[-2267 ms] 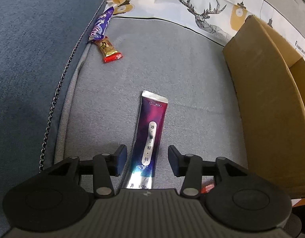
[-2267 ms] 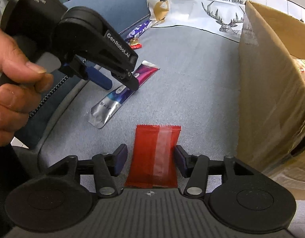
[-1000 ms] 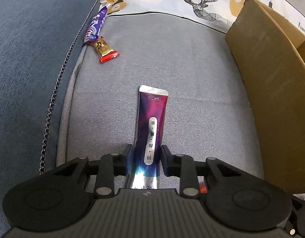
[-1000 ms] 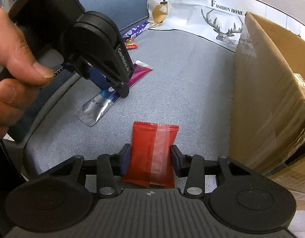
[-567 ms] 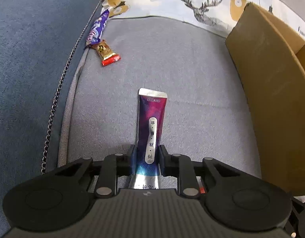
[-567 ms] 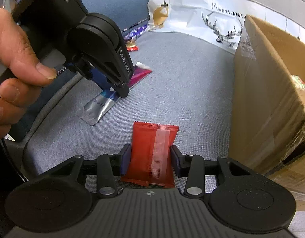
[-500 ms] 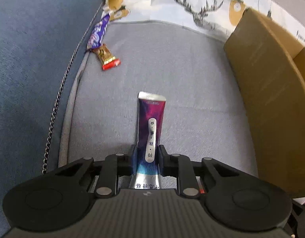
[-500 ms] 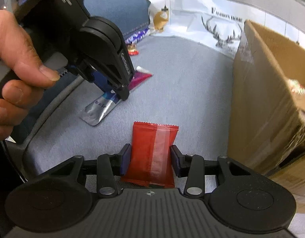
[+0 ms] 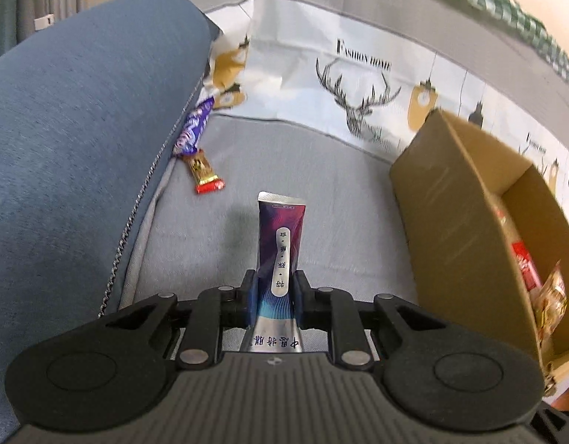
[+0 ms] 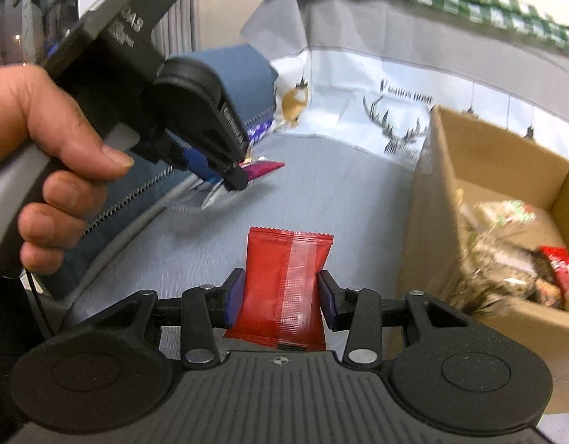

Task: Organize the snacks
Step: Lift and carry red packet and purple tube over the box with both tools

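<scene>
Purple sachet [image 9: 280,236], red packet [image 10: 284,281], grey cushion [image 9: 321,185] (deer-print cloth [image 9: 358,85] behind).

Upper left of your left view sits a blue cushion [image 9: 73,118], a deer-print cloth [image 9: 358,85] across the top, green-checked fabric [image 9: 506,11] upper right.

A long purple sachet [image 9: 280,244] with a silver end stands at the centre of the left wrist view, lifted off the grey cushion. A red packet [image 10: 284,285] sits low in the centre of the right wrist view. A purple wrapper [image 9: 193,129] and a gold-and-red candy [image 9: 204,175] lie at upper left. The open cardboard box [image 9: 458,222] at right holds more snacks.
</scene>
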`<state>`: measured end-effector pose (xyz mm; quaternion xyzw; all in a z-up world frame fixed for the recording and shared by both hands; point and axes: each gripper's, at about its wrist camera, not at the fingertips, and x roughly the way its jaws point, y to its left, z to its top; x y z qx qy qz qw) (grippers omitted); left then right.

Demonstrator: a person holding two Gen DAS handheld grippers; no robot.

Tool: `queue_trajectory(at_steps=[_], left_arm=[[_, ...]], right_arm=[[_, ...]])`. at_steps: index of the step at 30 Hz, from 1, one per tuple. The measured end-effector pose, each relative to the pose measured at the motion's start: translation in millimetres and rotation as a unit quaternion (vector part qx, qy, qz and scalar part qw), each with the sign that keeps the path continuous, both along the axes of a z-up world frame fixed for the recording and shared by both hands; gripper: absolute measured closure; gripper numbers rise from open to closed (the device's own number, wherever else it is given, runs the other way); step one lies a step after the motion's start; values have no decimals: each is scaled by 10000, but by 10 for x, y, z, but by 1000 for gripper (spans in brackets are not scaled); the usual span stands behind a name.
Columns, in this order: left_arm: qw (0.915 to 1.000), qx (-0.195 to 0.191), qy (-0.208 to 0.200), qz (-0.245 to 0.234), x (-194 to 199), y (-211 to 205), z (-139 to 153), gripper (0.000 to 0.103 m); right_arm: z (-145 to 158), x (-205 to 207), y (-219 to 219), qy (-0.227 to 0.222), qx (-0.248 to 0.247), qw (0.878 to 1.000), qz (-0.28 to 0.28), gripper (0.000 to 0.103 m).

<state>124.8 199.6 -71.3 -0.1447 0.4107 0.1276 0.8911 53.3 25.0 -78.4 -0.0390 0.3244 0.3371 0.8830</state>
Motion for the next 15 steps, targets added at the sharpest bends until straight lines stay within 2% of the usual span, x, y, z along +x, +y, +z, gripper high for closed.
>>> queue_trajectory(at_steps=[4, 7, 11, 15], left_arm=[[9997, -95, -122, 198, -40, 81, 47, 82], [9992, -26, -203, 352, -40, 110, 87, 82], [9985, -63, -296, 451, -5, 119, 113, 82], [9983, -50, -383, 441, 52, 92, 124, 82]], right_arm=[[201, -33, -181, -274, 235, 9993, -94, 59], [403, 11, -329, -466, 480, 9975, -209, 59], [680, 155, -538, -685, 805, 9937, -382, 59], [930, 419, -811, -1065, 926, 9884, -554, 59]])
